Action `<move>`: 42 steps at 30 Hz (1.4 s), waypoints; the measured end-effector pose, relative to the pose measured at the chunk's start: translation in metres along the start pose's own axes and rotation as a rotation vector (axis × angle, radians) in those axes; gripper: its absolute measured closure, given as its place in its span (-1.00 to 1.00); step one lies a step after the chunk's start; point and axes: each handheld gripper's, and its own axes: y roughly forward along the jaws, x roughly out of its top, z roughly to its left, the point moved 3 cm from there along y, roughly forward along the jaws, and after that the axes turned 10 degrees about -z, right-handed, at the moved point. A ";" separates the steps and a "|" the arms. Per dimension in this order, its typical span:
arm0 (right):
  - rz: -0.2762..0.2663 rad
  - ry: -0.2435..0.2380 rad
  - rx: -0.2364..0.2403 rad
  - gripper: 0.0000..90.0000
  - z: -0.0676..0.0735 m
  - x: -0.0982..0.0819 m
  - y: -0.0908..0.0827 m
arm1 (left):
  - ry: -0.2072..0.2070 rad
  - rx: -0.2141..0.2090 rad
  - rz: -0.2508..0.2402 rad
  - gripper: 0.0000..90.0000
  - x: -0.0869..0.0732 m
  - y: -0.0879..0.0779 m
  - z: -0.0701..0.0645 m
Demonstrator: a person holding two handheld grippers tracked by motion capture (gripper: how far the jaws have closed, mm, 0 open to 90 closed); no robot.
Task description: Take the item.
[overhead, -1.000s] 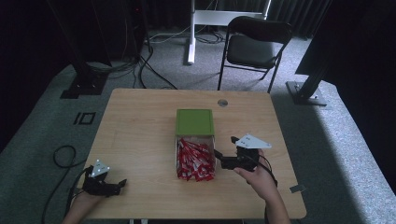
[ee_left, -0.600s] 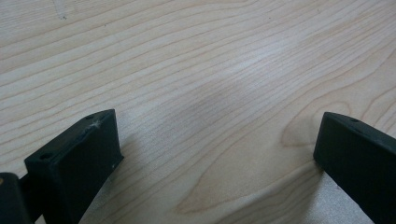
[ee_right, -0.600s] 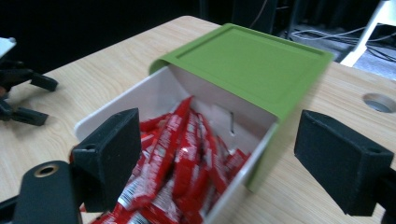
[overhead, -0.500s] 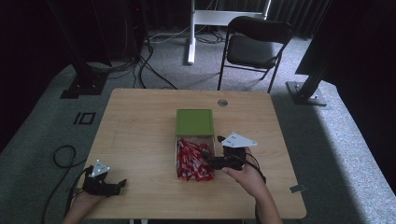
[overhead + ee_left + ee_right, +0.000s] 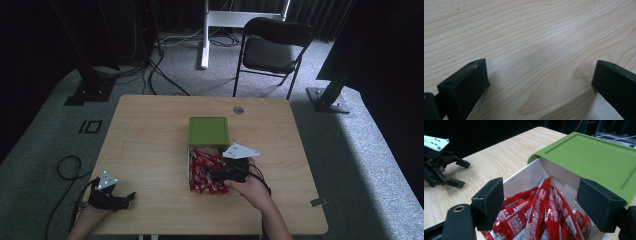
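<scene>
Your right tool (image 5: pixel 209 176) is over the open white box (image 5: pixel 192 167) at mid-counter, jaws spread wide with nothing between them. In the right gripper view those jaws straddle the box mouth, one beside the near white wall, the other in front of the green lid (image 5: pixel 596 157). That lid stands tilted back at the far end of the box, and from the high view it reads as a green square just beyond the contents.

Inside the box: a loose heap of red sachets (image 5: pixel 544 212), long and narrow, with white lettering, lying crosswise over one another and leaning up against the back wall. They fill most of the box.

Your left tool (image 5: pixel 127 198) rests down at the near left corner of the wooden counter (image 5: pixel 145 135), well apart from the box. Its jaws are wide too, bare wood grain between them in the left gripper view, nothing held.

Room to move: the counter is bare wood to the left of the box and beyond the lid, with a small round grommet (image 5: pixel 238 110) near the far edge. Your left hand (image 5: pixel 92 212) sits right at the near edge. A black chair (image 5: pixel 272 50) stands on the floor past the far side.
</scene>
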 end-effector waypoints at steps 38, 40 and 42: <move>0.158 0.051 -0.187 0.44 0.006 -0.028 0.066 | 0.000 0.000 0.000 -0.97 0.000 0.000 0.000; 0.175 0.039 -0.190 0.47 0.006 -0.028 0.067 | 0.000 0.000 0.000 -0.97 0.000 0.000 0.000; 0.205 0.016 -0.184 0.47 0.007 -0.030 0.069 | 0.000 0.000 0.000 -0.97 0.000 0.000 0.000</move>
